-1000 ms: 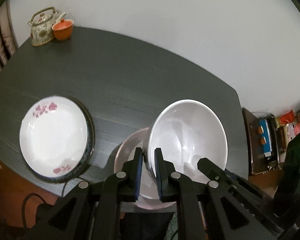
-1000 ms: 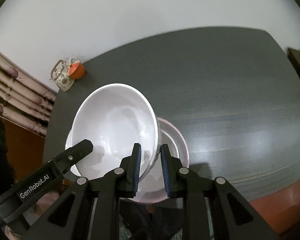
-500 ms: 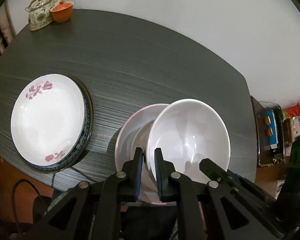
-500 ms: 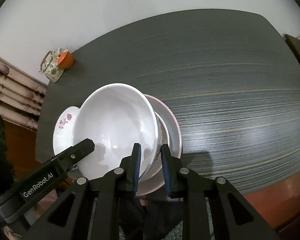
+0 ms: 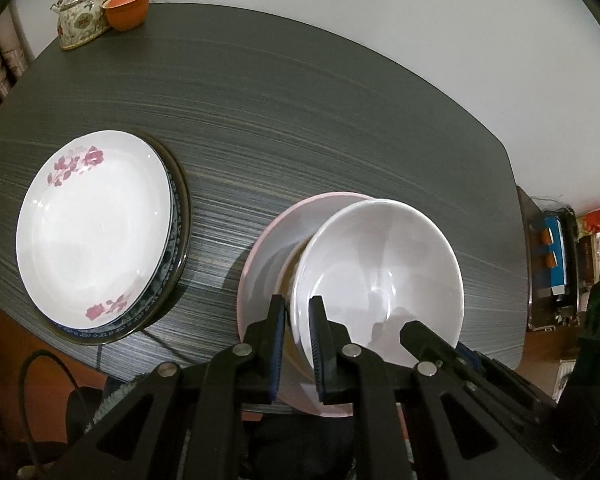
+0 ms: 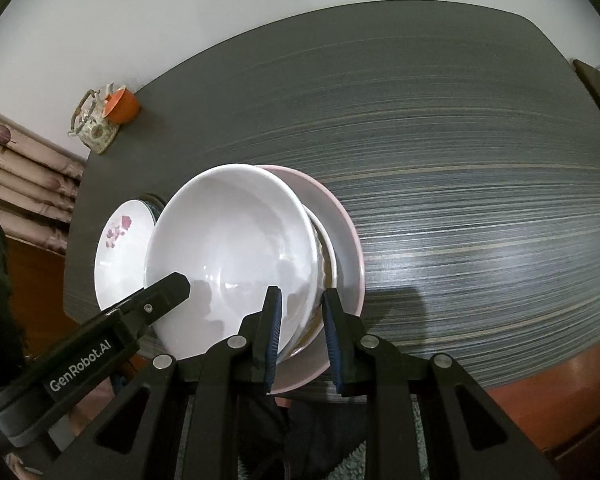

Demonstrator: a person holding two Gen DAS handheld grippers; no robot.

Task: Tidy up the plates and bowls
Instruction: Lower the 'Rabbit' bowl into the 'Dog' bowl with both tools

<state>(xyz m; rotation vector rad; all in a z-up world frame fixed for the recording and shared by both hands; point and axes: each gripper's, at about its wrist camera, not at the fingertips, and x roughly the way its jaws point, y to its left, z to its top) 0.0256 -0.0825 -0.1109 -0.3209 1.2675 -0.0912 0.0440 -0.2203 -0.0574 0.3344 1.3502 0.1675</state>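
Over the last second the white bowl came down from a raised, tilted hold toward the pink bowl on the dark table. It now sat mostly inside that bowl, leaning toward the plate stack. Between the two a third, brown-lined rim showed in the right wrist view; its contact with the white bowl could not be told. Judgement: nesting step nearly done, release not yet made.

Left gripper clamped on the bowl's near-left rim, one finger inside, one outside. Right gripper gripped the near-right rim the same way. Both reached in from the table's near edge, angled downward.

Flowered plate topped the plate stack, just left of the bowls, apart from them. Teapot and orange cup stood at the far corner.
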